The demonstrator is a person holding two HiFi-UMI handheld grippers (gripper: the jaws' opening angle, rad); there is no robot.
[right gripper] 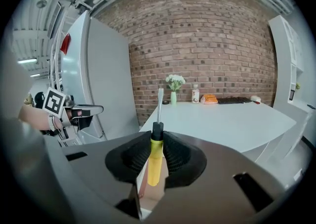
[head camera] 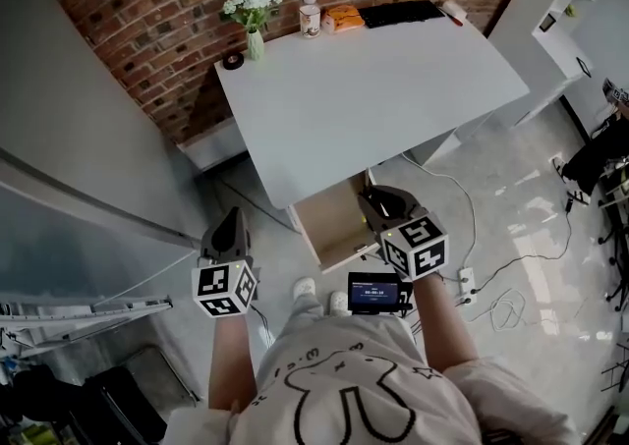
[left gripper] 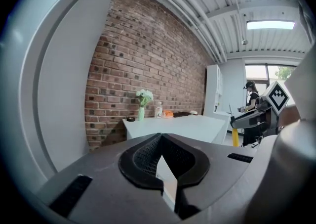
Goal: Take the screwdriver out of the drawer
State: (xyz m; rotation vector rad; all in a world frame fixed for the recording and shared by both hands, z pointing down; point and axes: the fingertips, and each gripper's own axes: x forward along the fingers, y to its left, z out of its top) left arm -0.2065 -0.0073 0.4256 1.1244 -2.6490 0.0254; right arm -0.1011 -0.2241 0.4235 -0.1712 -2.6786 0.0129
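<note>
The screwdriver (right gripper: pixel 154 161) has a yellow handle, a black collar and a bare metal shaft that points up and away. My right gripper (right gripper: pixel 157 155) is shut on its handle. In the head view that right gripper (head camera: pixel 381 205) hovers over the right side of the open wooden drawer (head camera: pixel 334 227), which juts out under the near edge of the white table (head camera: pixel 373 89). My left gripper (head camera: pixel 232 225) hangs over the floor to the left of the drawer. In its own view the left gripper (left gripper: pixel 160 155) is shut with nothing between the pads.
At the table's far edge stand a vase of white flowers (head camera: pixel 253 9), a bottle (head camera: pixel 311 16), an orange packet (head camera: pixel 343 18) and a black keyboard (head camera: pixel 403 13). A power strip with cables (head camera: pixel 465 283) lies on the floor to the right. A grey cabinet (head camera: pixel 69 129) fills the left.
</note>
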